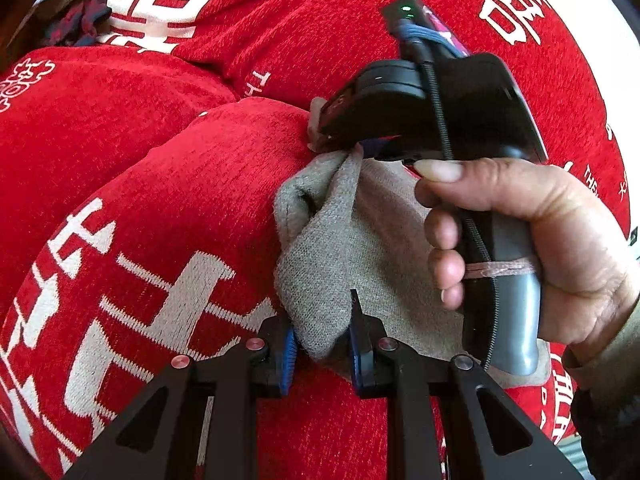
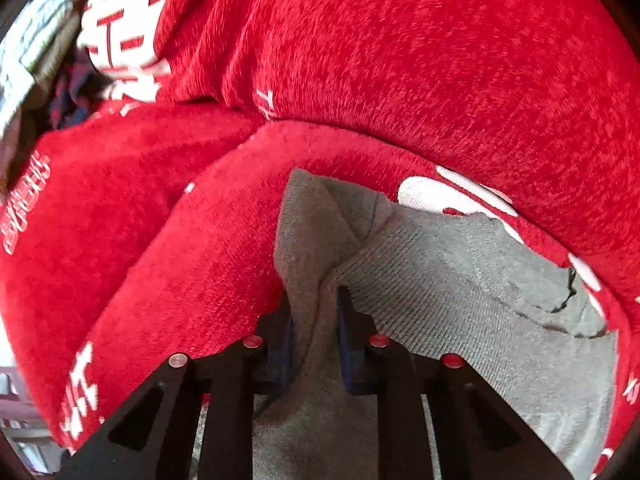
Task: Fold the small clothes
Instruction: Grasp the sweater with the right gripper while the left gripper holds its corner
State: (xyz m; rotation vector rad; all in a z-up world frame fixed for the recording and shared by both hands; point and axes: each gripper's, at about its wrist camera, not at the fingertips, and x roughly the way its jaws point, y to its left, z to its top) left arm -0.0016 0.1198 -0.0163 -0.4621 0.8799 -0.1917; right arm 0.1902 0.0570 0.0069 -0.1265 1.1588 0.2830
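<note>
A small grey knit garment (image 1: 372,240) lies on a red blanket with white characters (image 1: 160,184). My left gripper (image 1: 323,340) is shut on a bunched edge of the grey garment. The right gripper's body (image 1: 432,108) shows in the left wrist view, held by a hand (image 1: 520,240), its tips down on the garment's far edge. In the right wrist view my right gripper (image 2: 316,336) is shut on a raised fold of the grey garment (image 2: 460,280), which spreads flat to the right.
The red blanket (image 2: 360,80) covers the whole surface in thick folds and ridges. A dark patterned cloth (image 1: 76,20) lies at the far left edge. A pale floor or wall shows at the upper right corner (image 1: 592,4).
</note>
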